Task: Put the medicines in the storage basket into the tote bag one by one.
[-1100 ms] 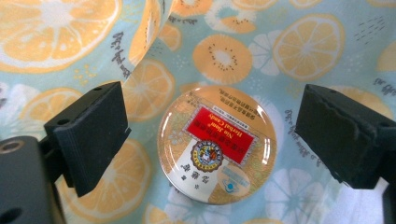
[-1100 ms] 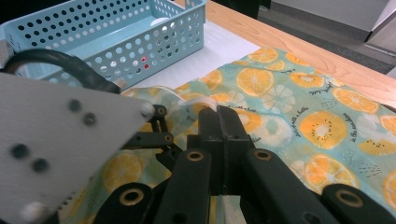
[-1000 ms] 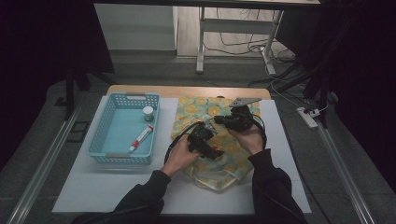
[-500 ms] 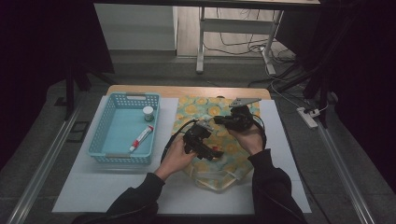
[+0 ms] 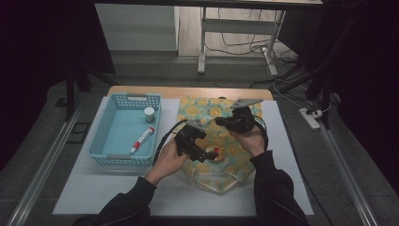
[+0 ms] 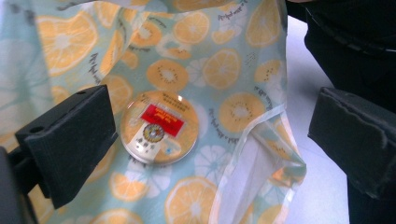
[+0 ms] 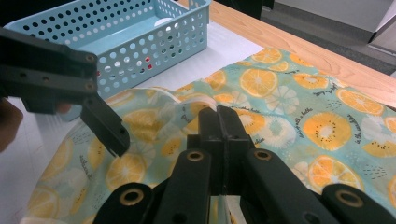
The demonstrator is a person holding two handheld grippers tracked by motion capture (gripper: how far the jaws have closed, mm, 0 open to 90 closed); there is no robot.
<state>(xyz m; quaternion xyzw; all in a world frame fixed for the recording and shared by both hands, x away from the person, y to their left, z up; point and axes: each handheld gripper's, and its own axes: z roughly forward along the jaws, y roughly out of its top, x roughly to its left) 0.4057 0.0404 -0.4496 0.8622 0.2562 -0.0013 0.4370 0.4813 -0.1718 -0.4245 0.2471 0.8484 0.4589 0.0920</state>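
The fruit-print bag (image 7: 289, 107) edge is clamped in the right gripper (image 7: 219, 122); the left gripper (image 6: 210, 140), jaws just opened apart, is held over a round tin (image 6: 159, 126).

Both grippers are chunky black things: left gripper (image 5: 207, 153) with foam-like black pads (image 6: 70, 140), right gripper (image 7: 219, 122) full of round rivet holes. Black cables, grey three-cornered top plates, dark long sleeves (image 5: 275, 188).

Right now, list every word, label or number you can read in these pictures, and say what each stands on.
Nothing reads clearly enough to quote.
Round tin: a red label with pale characters and small print around the rim, all too blurred.
Fruit-print bag: short dark cursive lines beside the fruit slices, too small to make out.
Tube in the blue basket: its markings are too small.
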